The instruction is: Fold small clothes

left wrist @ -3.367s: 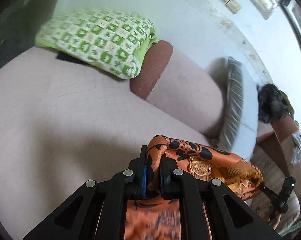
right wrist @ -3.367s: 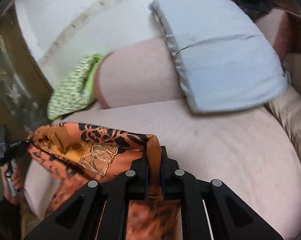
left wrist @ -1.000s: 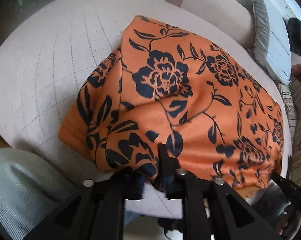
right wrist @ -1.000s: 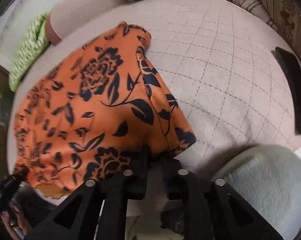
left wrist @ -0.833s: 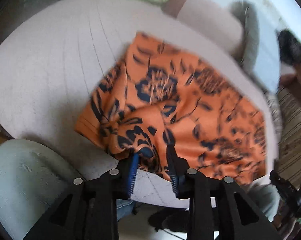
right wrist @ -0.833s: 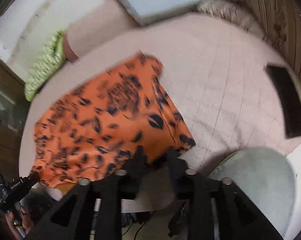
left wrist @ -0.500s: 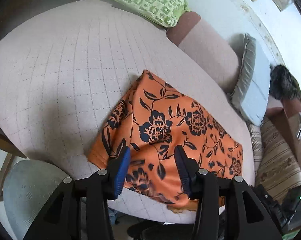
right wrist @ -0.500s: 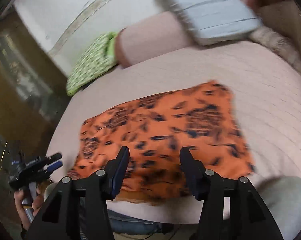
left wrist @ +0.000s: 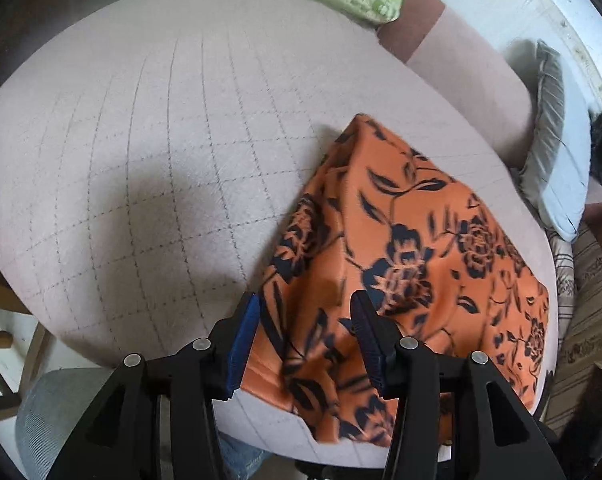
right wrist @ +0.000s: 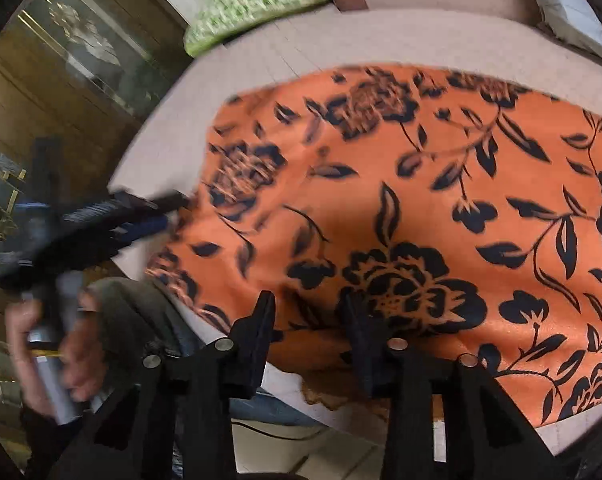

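Left claw (left wrist: pixel 304 320) and right claw (right wrist: pixel 307 310), both spread and holding nothing, hover over the orange cloth's (left wrist: pixel 413 248) near edge. Cloth lies flat on the pink bed (left wrist: pixel 141 152).

Soft daylight, strong fisheye bend, and motion smear on the right-hand view.

Even, bright light falls from the pale wall side; the left tool (left wrist: pixel 303 330) throws a soft grey shadow across the quilted pink cushion (left wrist: pixel 149 152). The left view is fairly sharp, with slight blur on the orange floral cloth (left wrist: pixel 401 248). The right view is streaked, worst around the hand (right wrist: pixel 41 344) at the left edge. Both frames curve and darken to black at the corners.
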The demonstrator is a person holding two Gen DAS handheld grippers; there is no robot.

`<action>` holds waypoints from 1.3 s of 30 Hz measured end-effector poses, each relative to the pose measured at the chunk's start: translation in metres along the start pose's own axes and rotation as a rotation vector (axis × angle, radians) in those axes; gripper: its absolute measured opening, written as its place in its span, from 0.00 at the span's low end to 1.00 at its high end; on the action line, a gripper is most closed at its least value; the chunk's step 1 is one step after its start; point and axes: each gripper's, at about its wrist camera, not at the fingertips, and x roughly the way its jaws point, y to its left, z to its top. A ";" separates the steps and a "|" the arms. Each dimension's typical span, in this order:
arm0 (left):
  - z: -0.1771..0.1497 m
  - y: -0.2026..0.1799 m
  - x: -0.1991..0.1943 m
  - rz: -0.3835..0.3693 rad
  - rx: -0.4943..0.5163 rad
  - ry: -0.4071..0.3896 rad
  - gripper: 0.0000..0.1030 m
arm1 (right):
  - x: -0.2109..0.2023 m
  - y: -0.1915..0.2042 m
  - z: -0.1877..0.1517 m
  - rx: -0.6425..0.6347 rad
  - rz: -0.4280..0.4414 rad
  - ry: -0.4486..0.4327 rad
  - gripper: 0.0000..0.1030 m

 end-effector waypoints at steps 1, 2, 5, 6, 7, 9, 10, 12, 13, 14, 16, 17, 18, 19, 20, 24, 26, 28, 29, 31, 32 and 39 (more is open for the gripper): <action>0.000 0.002 0.009 0.005 -0.009 0.010 0.46 | -0.007 0.002 0.004 0.005 0.024 -0.022 0.38; 0.000 0.004 0.014 0.002 -0.014 0.019 0.47 | -0.011 0.003 0.007 0.008 0.031 -0.032 0.40; 0.001 0.011 0.025 -0.031 -0.024 0.025 0.59 | -0.015 0.008 0.027 0.012 0.051 -0.036 0.52; 0.000 0.014 0.027 -0.043 -0.032 0.034 0.61 | -0.014 0.010 0.033 0.010 0.062 -0.031 0.52; 0.000 0.017 0.031 -0.068 -0.044 0.050 0.62 | -0.012 0.013 0.042 0.006 0.072 -0.026 0.52; 0.000 0.021 0.032 -0.101 -0.055 0.053 0.62 | -0.008 0.022 0.058 0.001 0.086 -0.011 0.52; 0.000 0.022 0.033 -0.137 -0.054 0.064 0.63 | -0.001 0.028 0.068 -0.001 0.104 0.009 0.52; 0.000 0.023 0.036 -0.170 -0.055 0.087 0.63 | 0.010 0.039 0.080 0.003 0.134 0.036 0.52; 0.000 0.027 0.037 -0.178 -0.074 0.083 0.62 | 0.018 0.047 0.091 0.005 0.153 0.060 0.52; 0.001 0.029 0.038 -0.184 -0.088 0.085 0.61 | 0.023 0.051 0.096 0.005 0.162 0.077 0.52; 0.001 0.032 0.040 -0.179 -0.112 0.079 0.51 | 0.038 0.064 0.112 -0.001 0.166 0.126 0.52; 0.000 0.031 0.039 -0.163 -0.108 0.073 0.29 | 0.044 0.068 0.118 -0.002 0.154 0.144 0.52; -0.002 0.033 0.039 -0.173 -0.105 0.077 0.16 | 0.052 0.073 0.125 -0.005 0.135 0.168 0.52; -0.004 0.033 0.039 -0.216 -0.107 0.090 0.10 | 0.059 0.077 0.131 -0.004 0.126 0.189 0.52; -0.004 0.034 0.034 -0.234 -0.105 0.069 0.09 | 0.065 0.081 0.134 -0.004 0.117 0.209 0.52; -0.006 0.036 0.014 -0.327 -0.095 -0.016 0.08 | 0.088 0.098 0.154 -0.015 0.044 0.285 0.59; -0.009 0.037 0.014 -0.353 -0.098 -0.012 0.08 | 0.104 0.105 0.161 -0.012 -0.014 0.336 0.60; -0.009 0.039 0.013 -0.376 -0.098 -0.022 0.08 | 0.124 0.115 0.165 -0.019 -0.018 0.410 0.60; -0.011 0.040 0.011 -0.387 -0.098 -0.029 0.08 | 0.134 0.119 0.165 -0.030 -0.041 0.445 0.60; -0.012 0.042 0.009 -0.400 -0.096 -0.035 0.07 | 0.151 0.128 0.163 -0.073 -0.107 0.504 0.62; -0.012 0.042 0.009 -0.402 -0.095 -0.037 0.07 | 0.157 0.130 0.161 -0.099 -0.141 0.524 0.61; -0.010 0.033 0.008 -0.394 -0.075 -0.045 0.06 | 0.190 0.137 0.136 -0.251 -0.393 0.592 0.28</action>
